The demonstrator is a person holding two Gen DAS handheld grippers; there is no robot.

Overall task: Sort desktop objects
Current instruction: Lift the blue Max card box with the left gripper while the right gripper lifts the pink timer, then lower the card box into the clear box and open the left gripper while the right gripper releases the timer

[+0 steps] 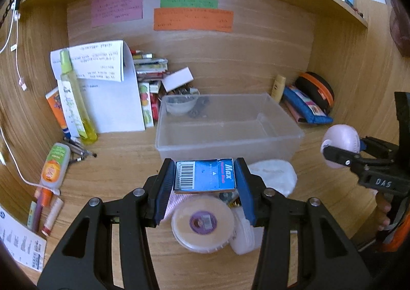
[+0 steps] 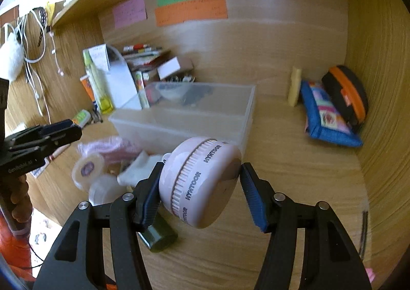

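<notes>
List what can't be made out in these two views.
- Handwriting on the pink, green and orange paper notes: too small and blurred, both views.
- Dark round object: right wrist view, partly behind the right gripper holding the pink round case.
- Items under the blue Max staple box: left wrist view, covered by box and left gripper.

A: Wooden desk (image 1: 123, 151). What rests on it?
B: Clear plastic bin (image 1: 225, 133) at centre; round tape roll (image 1: 202, 223) and white cloth (image 1: 274, 177) in front; glue bottle (image 1: 53, 167) left; blue pouch (image 1: 305, 105) at back right.
</notes>
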